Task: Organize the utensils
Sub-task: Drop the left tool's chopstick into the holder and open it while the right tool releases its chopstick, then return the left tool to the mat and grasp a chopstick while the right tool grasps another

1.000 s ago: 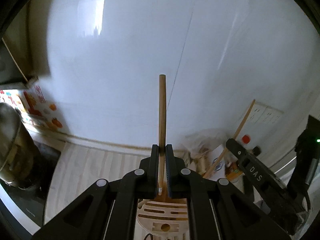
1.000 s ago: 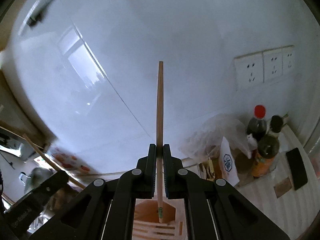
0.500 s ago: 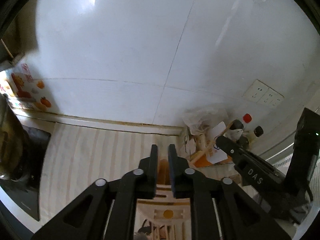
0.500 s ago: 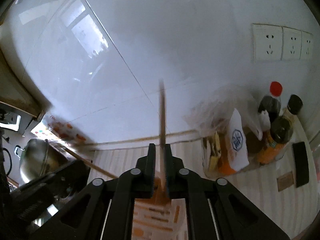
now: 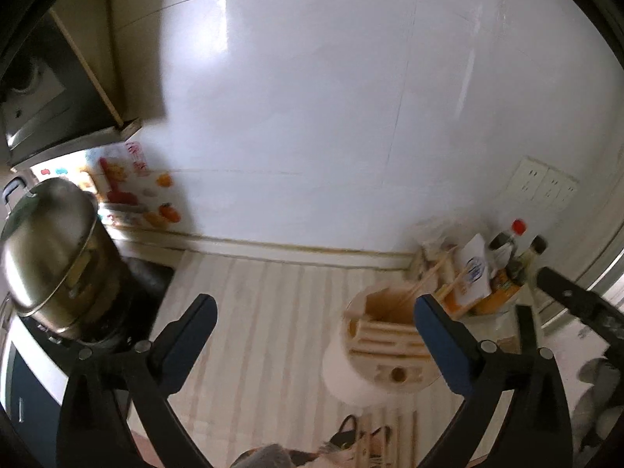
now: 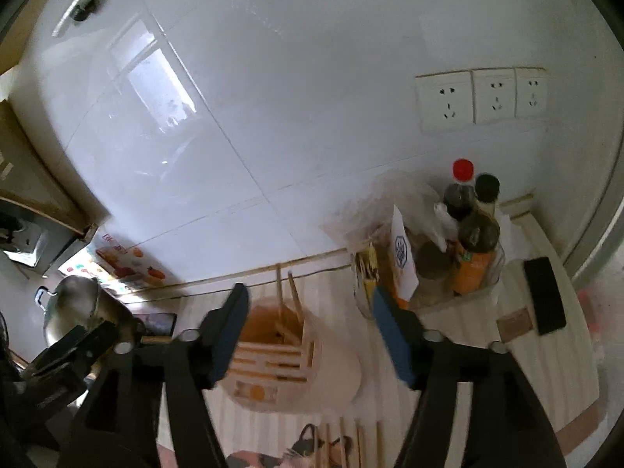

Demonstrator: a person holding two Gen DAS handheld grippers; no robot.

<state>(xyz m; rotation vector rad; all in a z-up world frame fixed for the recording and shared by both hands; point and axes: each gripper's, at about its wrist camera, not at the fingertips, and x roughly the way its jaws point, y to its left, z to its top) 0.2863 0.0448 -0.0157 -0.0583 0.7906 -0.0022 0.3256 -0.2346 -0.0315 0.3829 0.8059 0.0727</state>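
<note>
On the striped counter stands a white utensil holder (image 6: 296,355) with two chopsticks (image 6: 288,296) leaning inside; left gripper (image 5: 312,327) and right gripper (image 6: 310,323) hang over it, both spread wide, empty.

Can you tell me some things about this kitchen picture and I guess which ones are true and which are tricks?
1. Both grippers, left and right, are open. True.
2. Two chopsticks stand in the holder. True.
3. The pot is red. False: it is shiny metal.
4. The bottle has a red cap. True.
5. The right gripper holds a chopstick. False: it holds nothing.
</note>
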